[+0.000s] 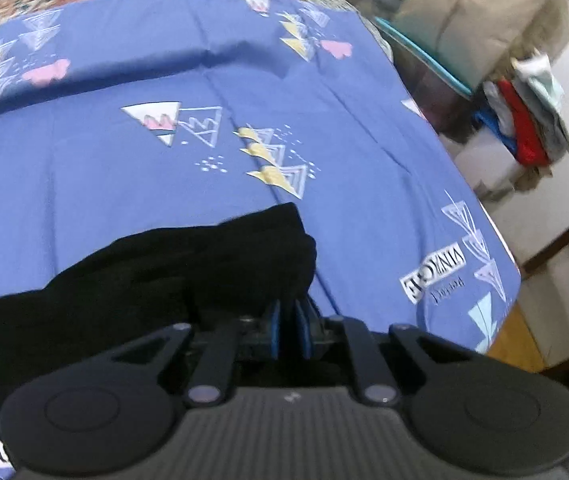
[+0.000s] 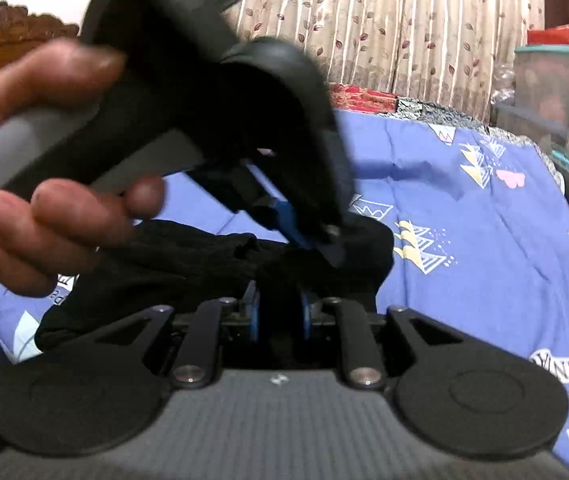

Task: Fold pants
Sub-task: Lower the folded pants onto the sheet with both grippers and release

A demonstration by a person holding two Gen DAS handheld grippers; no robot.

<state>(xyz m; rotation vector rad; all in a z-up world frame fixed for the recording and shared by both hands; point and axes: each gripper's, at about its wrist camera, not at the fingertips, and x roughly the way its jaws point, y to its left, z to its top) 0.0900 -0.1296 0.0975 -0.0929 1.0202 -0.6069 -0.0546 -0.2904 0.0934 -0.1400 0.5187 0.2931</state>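
Observation:
Black pants (image 1: pixel 144 280) lie bunched on a blue patterned bed sheet (image 1: pixel 124 160). In the left wrist view my left gripper (image 1: pixel 289 308) has its blue pads nearly together, and their tips are buried in the right end of the dark cloth. The right wrist view shows the same gripper (image 2: pixel 324 240), held by a hand (image 2: pixel 44 232), angled down onto the pants (image 2: pixel 188 264). Just below it my right gripper (image 2: pixel 279 304) has black cloth filling the gap between its pads. The two grippers are close together at the same end of the pants.
The sheet (image 2: pixel 464 240) spreads far and right, and the bed edge (image 1: pixel 500 240) drops to the floor. Beyond it are a pile of folded clothes (image 1: pixel 524 120) and a teal-lidded container (image 2: pixel 544 76). A curtain (image 2: pixel 404 20) and a wooden headboard (image 2: pixel 4 28) stand behind the bed.

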